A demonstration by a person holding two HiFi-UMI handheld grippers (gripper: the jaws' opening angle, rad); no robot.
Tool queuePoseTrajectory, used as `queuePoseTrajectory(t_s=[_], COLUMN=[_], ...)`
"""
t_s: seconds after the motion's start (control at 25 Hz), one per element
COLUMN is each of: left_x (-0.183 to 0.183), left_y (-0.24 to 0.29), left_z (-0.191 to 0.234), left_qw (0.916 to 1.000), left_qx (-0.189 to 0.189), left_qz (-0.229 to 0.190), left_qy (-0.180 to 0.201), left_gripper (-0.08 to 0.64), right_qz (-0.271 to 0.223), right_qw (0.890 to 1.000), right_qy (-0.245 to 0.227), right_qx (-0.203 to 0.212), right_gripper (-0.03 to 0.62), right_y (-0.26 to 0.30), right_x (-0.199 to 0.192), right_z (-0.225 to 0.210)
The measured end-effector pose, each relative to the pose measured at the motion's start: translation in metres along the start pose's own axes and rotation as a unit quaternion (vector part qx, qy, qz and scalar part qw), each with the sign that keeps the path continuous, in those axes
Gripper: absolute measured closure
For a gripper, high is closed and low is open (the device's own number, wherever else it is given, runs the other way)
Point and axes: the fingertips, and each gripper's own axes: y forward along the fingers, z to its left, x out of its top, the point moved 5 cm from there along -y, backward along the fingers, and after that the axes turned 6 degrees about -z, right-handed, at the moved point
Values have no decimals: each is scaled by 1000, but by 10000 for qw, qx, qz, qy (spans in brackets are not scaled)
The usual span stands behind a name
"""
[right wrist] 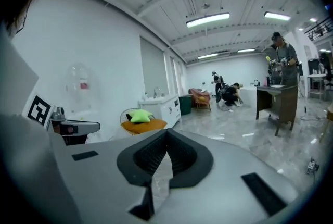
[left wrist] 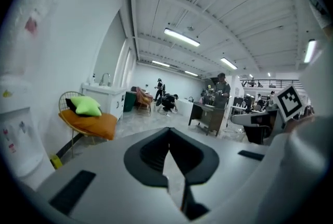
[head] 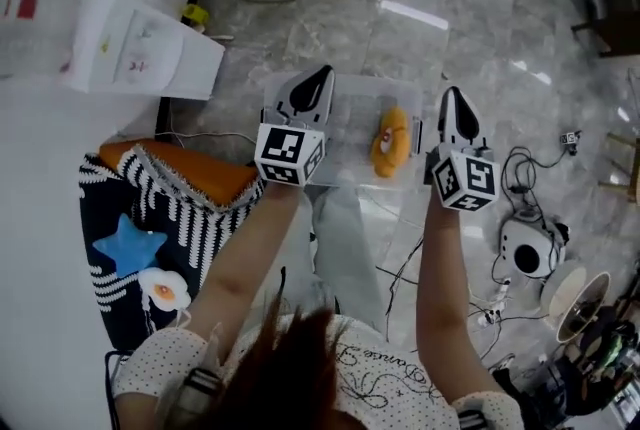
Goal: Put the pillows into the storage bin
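From the head view I look down on a clear storage bin (head: 350, 133) on the marble floor, with an orange pillow (head: 391, 142) lying inside it. Both grippers are held high above it, pointing almost level. My left gripper (head: 322, 73) is shut and holds nothing; its closed jaws (left wrist: 169, 132) face the room. My right gripper (head: 452, 94) is likewise shut and empty (right wrist: 166, 132). At left, on a striped dark blanket (head: 200, 228), lie an orange pillow (head: 190, 173), a blue star pillow (head: 130, 245) and a fried-egg pillow (head: 165, 290).
A white water dispenser (head: 140, 48) stands at the far left. Behind it a wire chair (left wrist: 78, 121) carries an orange cushion and a green star pillow (left wrist: 86, 106). Cables and a white device (head: 530, 248) lie on the floor at right. People work at desks far off.
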Motion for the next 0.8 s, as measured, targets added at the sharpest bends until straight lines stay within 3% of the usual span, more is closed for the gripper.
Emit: queuePoseTrajectory(t_s=[0.16, 0.32, 0.6, 0.8], left_x=[69, 114, 158, 177], left_y=[-23, -45, -71, -94], left_z=[-10, -17, -29, -22], left_qw=[9988, 9968, 9937, 9904], left_qx=[-114, -148, -86, 208], left_qz=[-408, -675, -957, -1178], left_qy=[226, 406, 582, 689], left_gripper=[555, 555, 555, 555], right_qz=[-293, -571, -818, -1025], right_qw=[9993, 9979, 9946, 9906], right_qy=[-166, -180, -364, -358], right_qx=[145, 233, 517, 832], right_gripper=[581, 581, 581, 581], right_y=[-24, -46, -61, -61], right_x=[63, 104, 144, 165], right_z=[27, 49, 65, 81])
